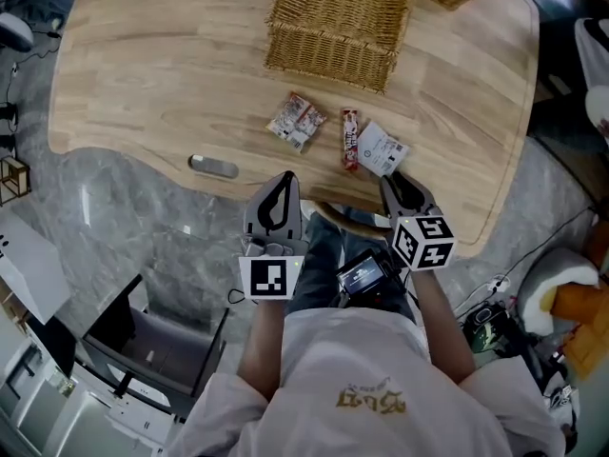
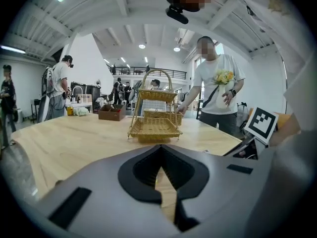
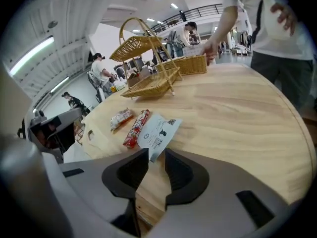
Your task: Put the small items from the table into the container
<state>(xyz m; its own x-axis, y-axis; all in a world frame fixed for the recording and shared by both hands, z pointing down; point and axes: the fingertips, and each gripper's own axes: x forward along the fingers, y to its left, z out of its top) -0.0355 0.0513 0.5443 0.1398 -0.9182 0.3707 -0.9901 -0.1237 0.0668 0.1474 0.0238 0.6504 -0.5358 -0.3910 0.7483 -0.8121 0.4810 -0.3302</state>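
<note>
Over the table's (image 1: 143,74) near edge with the right gripper (image 3: 156,151), jaws spread about a corner of the white packet (image 3: 159,132) (not pinching it). Beside it with the left gripper (image 2: 159,150), jaws pressed together on nothing. Just left of the packet: red bar (image 1: 349,139), snack packet (image 1: 297,120). Toward the far edge: wicker basket (image 1: 333,17).

Three small items on my table (image 1: 143,84): one snack packet (image 1: 297,120), one red stick pack (image 1: 350,139), one white sachet (image 1: 383,149). One wicker basket (image 1: 333,17). Two grippers: my left gripper (image 1: 285,179) and right gripper (image 1: 392,181).
</note>
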